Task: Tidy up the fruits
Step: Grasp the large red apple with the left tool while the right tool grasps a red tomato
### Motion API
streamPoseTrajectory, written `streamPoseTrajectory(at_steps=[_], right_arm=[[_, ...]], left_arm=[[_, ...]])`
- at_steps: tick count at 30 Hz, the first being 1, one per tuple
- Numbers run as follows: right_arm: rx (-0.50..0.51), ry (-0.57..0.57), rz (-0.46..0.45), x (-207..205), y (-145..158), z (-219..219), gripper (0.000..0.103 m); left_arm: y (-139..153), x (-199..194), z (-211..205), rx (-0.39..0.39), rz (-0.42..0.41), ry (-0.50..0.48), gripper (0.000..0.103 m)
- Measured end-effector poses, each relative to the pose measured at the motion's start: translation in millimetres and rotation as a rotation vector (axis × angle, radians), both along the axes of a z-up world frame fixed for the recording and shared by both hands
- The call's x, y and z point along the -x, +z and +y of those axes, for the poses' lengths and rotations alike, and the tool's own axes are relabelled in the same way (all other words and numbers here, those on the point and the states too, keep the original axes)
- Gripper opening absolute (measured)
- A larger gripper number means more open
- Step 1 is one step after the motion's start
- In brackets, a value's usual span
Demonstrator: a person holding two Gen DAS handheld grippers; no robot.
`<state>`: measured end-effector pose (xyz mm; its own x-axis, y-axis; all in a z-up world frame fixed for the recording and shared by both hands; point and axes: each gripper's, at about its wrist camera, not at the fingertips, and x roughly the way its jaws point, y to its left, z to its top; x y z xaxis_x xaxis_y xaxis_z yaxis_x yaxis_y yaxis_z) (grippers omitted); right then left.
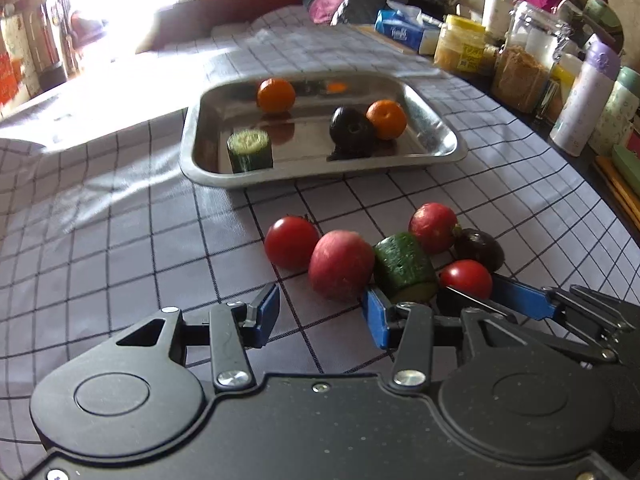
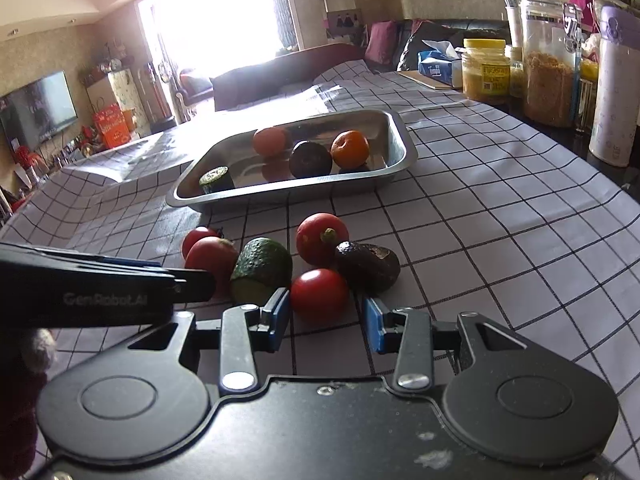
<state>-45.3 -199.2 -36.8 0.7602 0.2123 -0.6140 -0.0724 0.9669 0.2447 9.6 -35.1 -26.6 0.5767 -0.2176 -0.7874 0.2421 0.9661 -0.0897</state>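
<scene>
A cluster of produce lies on the checked cloth: two tomatoes (image 1: 291, 242) (image 2: 319, 295), two pink-red round fruits (image 1: 341, 266) (image 2: 322, 240), a cucumber piece (image 1: 404, 268) and a dark fruit (image 2: 368, 266). My left gripper (image 1: 320, 316) is open just short of the nearer pink-red fruit, its blue pads clear of it. My right gripper (image 2: 326, 318) is open, with the near tomato at the mouth of its jaws and a gap on the right side. Behind the cluster, the steel tray (image 1: 448, 136) holds two oranges (image 1: 276, 95), a dark round fruit (image 1: 351, 127) and a cucumber piece (image 1: 250, 150).
Jars (image 2: 550, 60), a yellow-lidded tub (image 2: 485, 70), a tissue box (image 2: 438, 65) and a white flask (image 2: 612, 92) line the table's right edge. A sofa with cushions (image 2: 378, 42) stands behind the table. Each gripper sits close beside the other.
</scene>
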Motion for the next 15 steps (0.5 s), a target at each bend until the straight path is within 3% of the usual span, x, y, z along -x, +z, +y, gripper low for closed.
streamPoseTrajectory(at_steps=[4, 6, 15], right_arm=[[-0.009, 0.002, -0.001, 0, -2, -1, 0.041], [-0.020, 0.019, 0.001, 0, -2, -1, 0.033], [-0.004, 0.018, 0.009, 6, 0, 0, 0.033]], left_arm=[[-1, -6, 2, 0.039, 0.018, 0.001, 0.055], [-1, -8, 1, 0.043, 0.018, 0.003, 0.055], [5, -18, -8, 0.032, -0.015, -0.022, 0.055]])
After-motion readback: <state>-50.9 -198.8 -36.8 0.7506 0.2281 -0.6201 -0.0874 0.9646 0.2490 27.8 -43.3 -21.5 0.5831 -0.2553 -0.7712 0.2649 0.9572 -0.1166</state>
